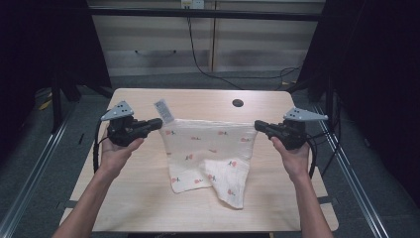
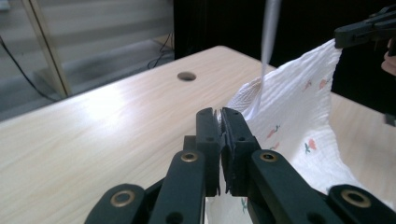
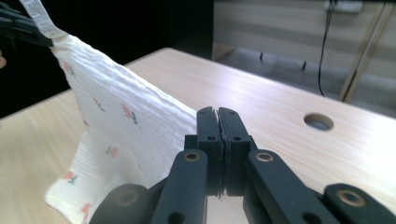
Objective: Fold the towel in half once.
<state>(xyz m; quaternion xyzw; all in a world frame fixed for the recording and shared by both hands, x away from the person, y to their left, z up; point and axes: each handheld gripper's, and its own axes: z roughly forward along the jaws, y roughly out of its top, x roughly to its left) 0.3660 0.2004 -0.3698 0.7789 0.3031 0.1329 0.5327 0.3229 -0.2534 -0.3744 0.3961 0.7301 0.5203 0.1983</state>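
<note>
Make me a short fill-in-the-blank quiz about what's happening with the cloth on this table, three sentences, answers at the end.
1. The left gripper and right gripper each pinch a top ____ of the cloth.
2. The cloth is printed with small ____.
3. A white ____ sticks up beside the left gripper.

Missing words: corner; flowers; label

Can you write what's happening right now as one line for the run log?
left gripper: shut on cloth corner | right gripper: shut on other corner | cloth: stretched between, bottom on table

right gripper [image 3: 218, 114]: clamped on cloth [image 3: 116, 121] corner | cloth: stretched taut above table [image 3: 261, 93]
</note>
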